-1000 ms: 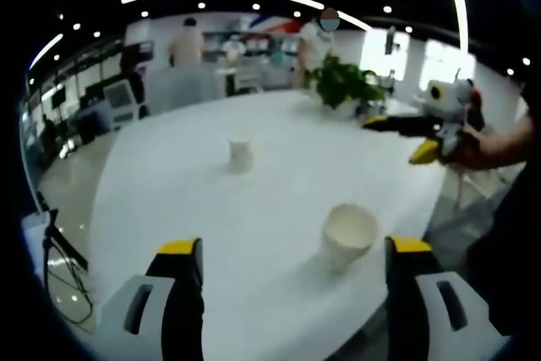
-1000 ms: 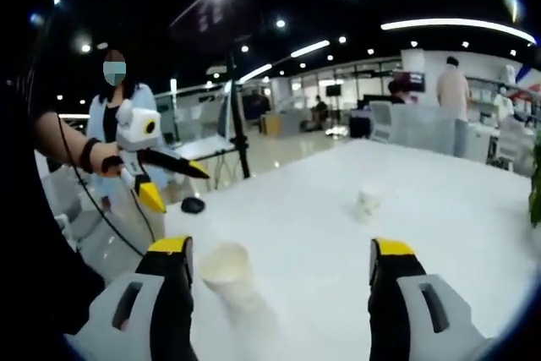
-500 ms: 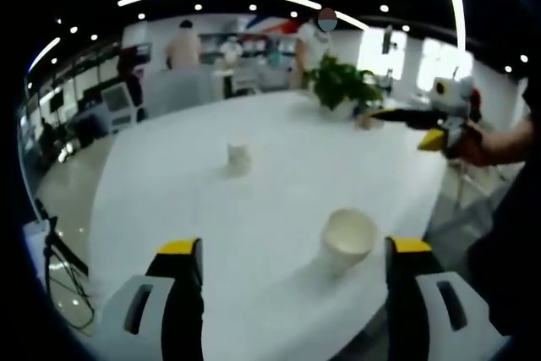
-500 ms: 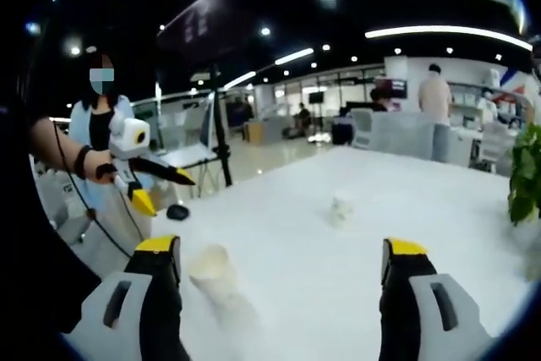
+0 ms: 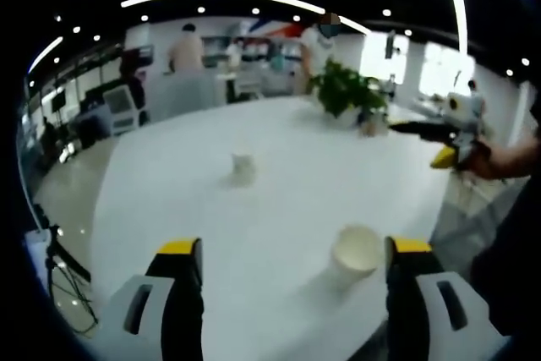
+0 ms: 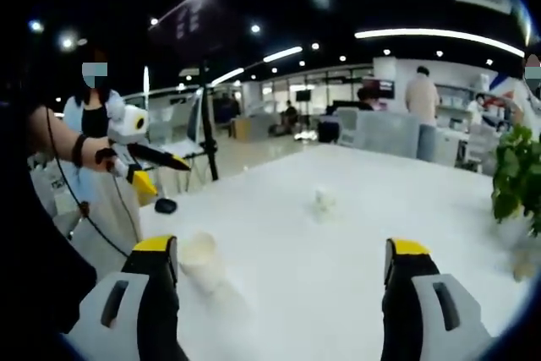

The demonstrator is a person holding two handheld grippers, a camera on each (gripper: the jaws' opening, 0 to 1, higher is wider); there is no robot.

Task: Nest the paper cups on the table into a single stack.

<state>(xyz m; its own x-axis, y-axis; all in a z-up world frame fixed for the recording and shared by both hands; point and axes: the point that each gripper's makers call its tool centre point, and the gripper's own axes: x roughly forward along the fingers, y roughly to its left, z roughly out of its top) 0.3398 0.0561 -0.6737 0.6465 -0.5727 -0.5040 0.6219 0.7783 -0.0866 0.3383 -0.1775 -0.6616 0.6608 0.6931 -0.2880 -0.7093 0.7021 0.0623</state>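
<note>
Bare tabletop [image 5: 279, 209] separates the near cup [image 5: 356, 251] from the far cup [image 5: 243, 166]. A potted plant [image 5: 345, 93] occupies the far edge.

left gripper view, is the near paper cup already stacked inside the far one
No, the near paper cup stands alone by the table edge, well apart from the far paper cup.

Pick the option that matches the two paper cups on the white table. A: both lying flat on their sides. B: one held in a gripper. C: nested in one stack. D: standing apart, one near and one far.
D: in the left gripper view the near cup stands far from the far cup on the table, neither nested nor gripped.
</note>
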